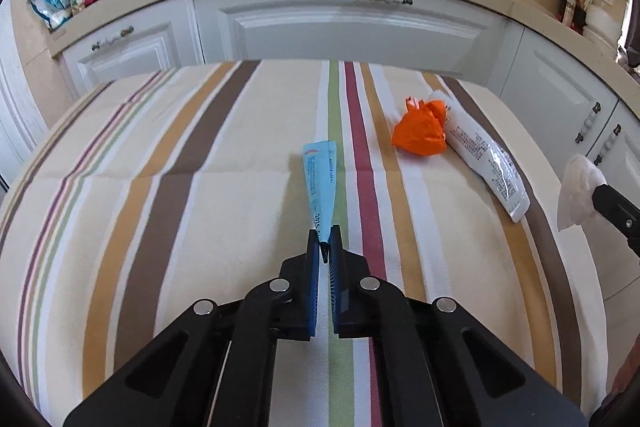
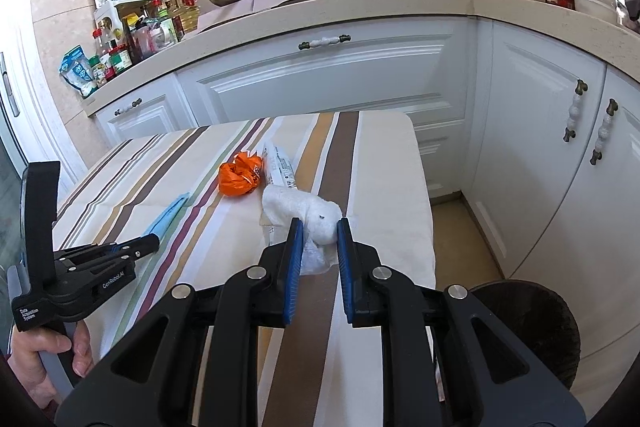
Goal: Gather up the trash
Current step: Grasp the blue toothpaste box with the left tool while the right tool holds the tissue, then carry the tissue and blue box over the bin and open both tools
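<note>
My left hand-held gripper (image 1: 325, 241) pinches a flat, pale-blue packet (image 1: 320, 183). My right hand-held gripper (image 2: 318, 229) clamps a soft white tissue wad (image 2: 308, 213). A crinkled orange wrapper (image 1: 420, 129) lies far right on the striped tabletop (image 1: 200, 187).

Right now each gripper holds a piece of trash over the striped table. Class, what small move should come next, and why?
Probably swing the right gripper rightward, carrying its crumpled white tissue toward the dark round bin beside the table. Both grippers are already shut on trash, the left gripper on the folded blue wrapper, so nothing more can be picked up. The orange wrapper and white tube must wait.
</note>
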Tool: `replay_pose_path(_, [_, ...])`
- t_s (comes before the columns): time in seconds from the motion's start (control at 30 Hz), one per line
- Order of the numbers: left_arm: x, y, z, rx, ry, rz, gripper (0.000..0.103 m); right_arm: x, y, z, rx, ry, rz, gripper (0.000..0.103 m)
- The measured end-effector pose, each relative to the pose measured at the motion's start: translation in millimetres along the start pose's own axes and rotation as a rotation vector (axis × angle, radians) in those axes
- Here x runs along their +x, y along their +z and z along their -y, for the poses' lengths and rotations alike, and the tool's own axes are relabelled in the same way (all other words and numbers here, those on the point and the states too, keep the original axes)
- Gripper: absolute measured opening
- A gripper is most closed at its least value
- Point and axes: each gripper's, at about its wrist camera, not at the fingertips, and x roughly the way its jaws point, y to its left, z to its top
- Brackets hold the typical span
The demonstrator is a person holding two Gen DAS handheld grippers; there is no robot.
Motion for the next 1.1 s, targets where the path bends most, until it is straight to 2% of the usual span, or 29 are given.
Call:
replay_pose_path(0.33, [-22,-7,2,0.013,0.006,0.073,0.005,-14,-5,-6,-0.017,-0.001,0.03,0.017])
replay_pose_path(0.8, [-64,-20,4,0.016,-0.018,0.148,0.005,-60,-17,-18,-0.049,-0.015,0.091,0.017])
replay_pose_path(1.1, [-95,-35,21,0.054,-0.071,0.18,0.005,-100,-32,-12,-0.041,-0.057,0.127,0.017])
